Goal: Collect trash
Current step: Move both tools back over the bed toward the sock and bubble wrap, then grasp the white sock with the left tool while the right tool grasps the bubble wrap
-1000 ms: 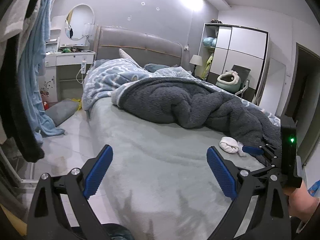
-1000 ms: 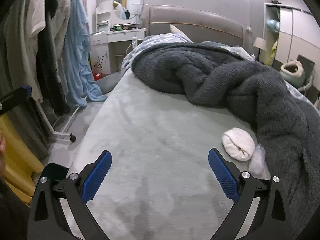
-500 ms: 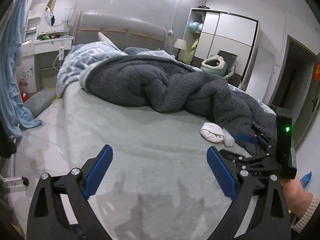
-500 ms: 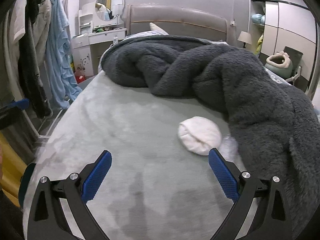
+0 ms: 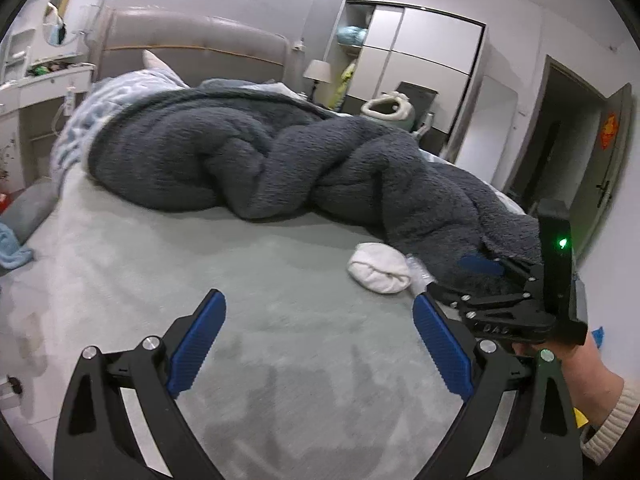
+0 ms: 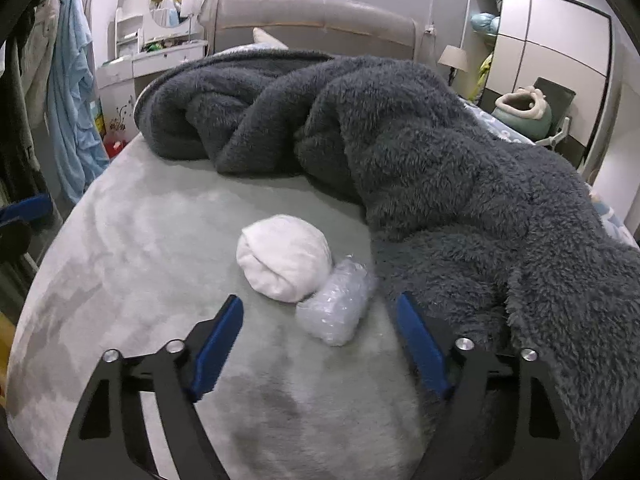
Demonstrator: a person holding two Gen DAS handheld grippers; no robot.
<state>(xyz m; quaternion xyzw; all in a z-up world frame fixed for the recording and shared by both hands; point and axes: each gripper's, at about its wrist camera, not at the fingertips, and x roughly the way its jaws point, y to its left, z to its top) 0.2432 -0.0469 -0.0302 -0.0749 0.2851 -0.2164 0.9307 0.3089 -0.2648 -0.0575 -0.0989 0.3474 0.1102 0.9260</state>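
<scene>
Your right gripper [image 6: 318, 338] spread wide, framing the crumpled clear plastic wrap [image 6: 334, 308] touching the white sock ball [image 6: 284, 260] on the bed [image 6: 140, 260] | left gripper [image 5: 318, 346] released, empty, held back near-left so you keep clear

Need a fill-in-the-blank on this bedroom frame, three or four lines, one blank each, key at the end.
1. The crumpled clear plastic wrap lies on the bed touching a rolled white ____.
2. The right claw is ____, with nothing between its fingers.
3. The left claw holds ____.
4. The fluffy blanket heaped beside the wrap is dark ____.

Missing words: sock; open; nothing; grey
</scene>
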